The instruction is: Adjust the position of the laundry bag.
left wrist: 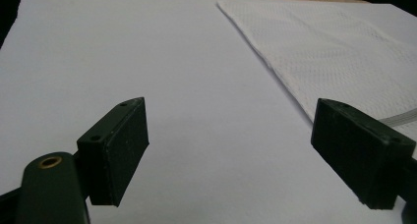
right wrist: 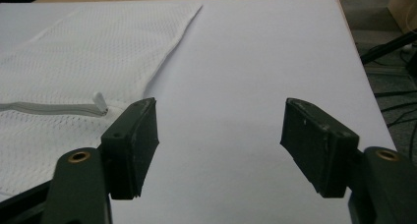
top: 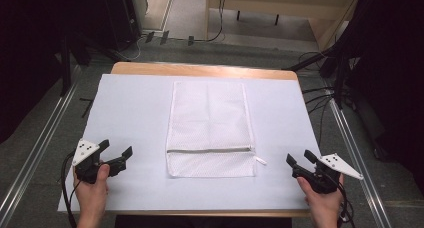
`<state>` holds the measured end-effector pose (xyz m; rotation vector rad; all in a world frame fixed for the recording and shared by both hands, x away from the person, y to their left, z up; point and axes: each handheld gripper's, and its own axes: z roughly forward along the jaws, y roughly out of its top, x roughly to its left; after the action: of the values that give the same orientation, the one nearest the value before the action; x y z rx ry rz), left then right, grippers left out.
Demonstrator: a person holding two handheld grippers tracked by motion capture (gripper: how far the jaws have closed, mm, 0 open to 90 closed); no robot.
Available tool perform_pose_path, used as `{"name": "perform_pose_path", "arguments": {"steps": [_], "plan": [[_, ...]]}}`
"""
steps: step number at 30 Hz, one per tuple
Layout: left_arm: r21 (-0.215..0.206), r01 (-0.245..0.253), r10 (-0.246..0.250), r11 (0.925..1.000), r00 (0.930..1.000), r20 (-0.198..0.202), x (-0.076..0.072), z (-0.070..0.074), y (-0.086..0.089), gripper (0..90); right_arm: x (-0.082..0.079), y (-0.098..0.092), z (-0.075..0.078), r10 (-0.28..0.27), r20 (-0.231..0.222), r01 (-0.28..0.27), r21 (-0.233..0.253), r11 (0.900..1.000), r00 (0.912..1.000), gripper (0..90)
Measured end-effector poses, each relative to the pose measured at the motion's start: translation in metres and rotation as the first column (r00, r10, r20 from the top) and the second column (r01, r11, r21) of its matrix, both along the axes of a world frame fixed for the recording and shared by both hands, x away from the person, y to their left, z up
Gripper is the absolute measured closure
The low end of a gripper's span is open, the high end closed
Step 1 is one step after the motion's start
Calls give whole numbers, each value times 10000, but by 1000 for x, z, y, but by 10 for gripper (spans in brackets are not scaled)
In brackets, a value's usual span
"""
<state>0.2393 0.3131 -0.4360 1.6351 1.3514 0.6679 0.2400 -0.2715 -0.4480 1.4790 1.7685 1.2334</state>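
Between the two grippers, on the white sheet (top: 130, 113) that covers the table, lies a white mesh bag (top: 210, 123). It lies flat, and its long side runs away from the person. Its zipper (top: 209, 149) runs across it near the close end, and the little pull tab (top: 260, 161) sticks out on the right side. The right gripper (top: 300, 159) is nearer to that tab than the left gripper (top: 116, 150) is. I think the right one would reach the tab first. Both grippers sit near the close edge of the table, apart from the bag. The left gripper has its jaws spread wide and holds nothing. The right gripper is spread wide too, with nothing in it. Neither one touches the bag
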Motion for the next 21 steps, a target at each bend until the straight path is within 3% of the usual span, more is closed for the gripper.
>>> {"name": "perform_pose_path", "arguments": {"steps": [3, 7, 8, 11, 16, 21], "plan": [[-167, 143, -143, 9998, 9999, -7, 0, -1, -4, 147, 0, 8, -1, 57, -198, -58, -81, 10000, 9998, 336], [105, 450, -450, 9989, 9990, -66, 0, -1, -14, 149, 1, 29, -3, 359, -517, -375, -302, 9988, 9980, 354], [8, 603, -603, 9982, 9982, -63, -1, -1, -18, 149, 3, 41, -5, 573, -682, -595, -305, 9978, 9960, 356], [-95, 836, -838, 9965, 9964, -145, -2, -3, -24, 153, 5, 52, -8, 740, -846, -772, -361, 9964, 9937, 358], [65, 1489, -1484, 9888, 9876, -505, -3, -7, -48, 154, 11, 69, -18, 1040, -1455, -1094, -296, 9936, 9839, 386], [202, 2072, -2043, 9781, 9740, -980, -3, -14, -71, 154, 11, 80, -23, 1285, -1679, -1371, -409, 9897, 9774, 437]]}}
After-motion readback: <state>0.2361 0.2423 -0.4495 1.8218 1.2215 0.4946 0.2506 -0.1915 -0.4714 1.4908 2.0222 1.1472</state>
